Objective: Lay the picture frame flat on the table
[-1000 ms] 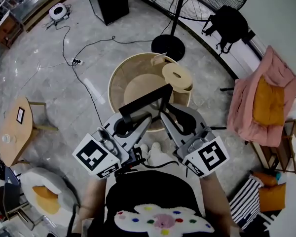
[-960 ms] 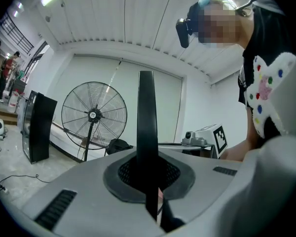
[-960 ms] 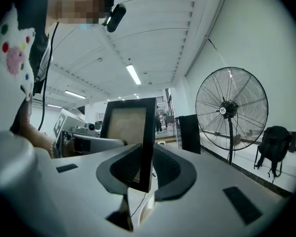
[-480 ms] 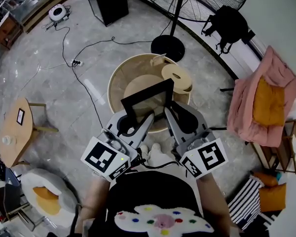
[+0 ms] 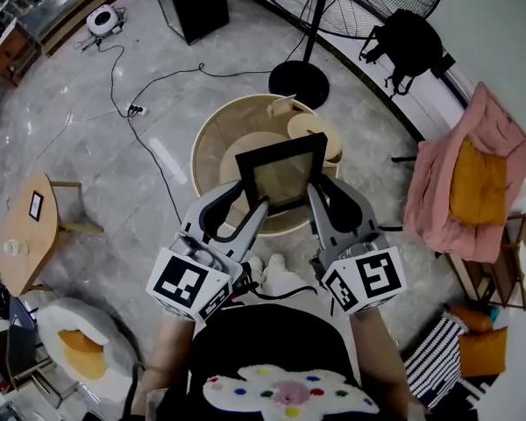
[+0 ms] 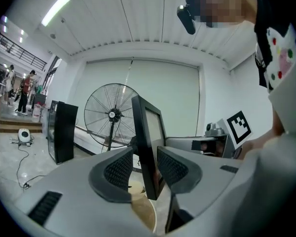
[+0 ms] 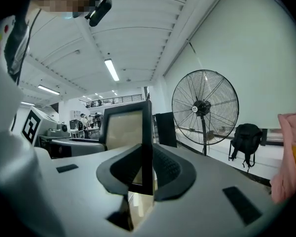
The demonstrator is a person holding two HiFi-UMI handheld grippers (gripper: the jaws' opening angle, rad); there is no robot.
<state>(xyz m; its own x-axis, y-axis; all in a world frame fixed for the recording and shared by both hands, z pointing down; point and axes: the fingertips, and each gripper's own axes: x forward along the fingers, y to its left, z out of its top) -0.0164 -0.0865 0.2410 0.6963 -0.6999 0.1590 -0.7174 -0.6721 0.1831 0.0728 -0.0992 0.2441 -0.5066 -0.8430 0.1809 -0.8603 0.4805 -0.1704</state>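
I hold a black picture frame (image 5: pixel 280 172) with a tan panel above the round wooden table (image 5: pixel 209 152). My right gripper (image 5: pixel 320 193) is shut on its right edge; in the right gripper view both pads clamp the frame (image 7: pixel 128 130) inside that gripper (image 7: pixel 147 169). My left gripper (image 5: pixel 251 209) is at the frame's lower left. Its jaws have just been opening. The frame's edge (image 6: pixel 147 142) stands between the jaws of the left gripper (image 6: pixel 145 169), with a gap at the left pad.
A cream tape roll (image 5: pixel 314 134) and a small wooden piece (image 5: pixel 282 105) lie on the table's far side. A standing fan's base (image 5: pixel 298 79), a black box (image 5: pixel 193 3), a backpack (image 5: pixel 408 42), a pink armchair (image 5: pixel 473 178) and floor cables surround it.
The frame has swung from nearly edge-on to showing its whole face, and moved farther over the table. Both grippers followed it forward. The left jaws have spread apart.
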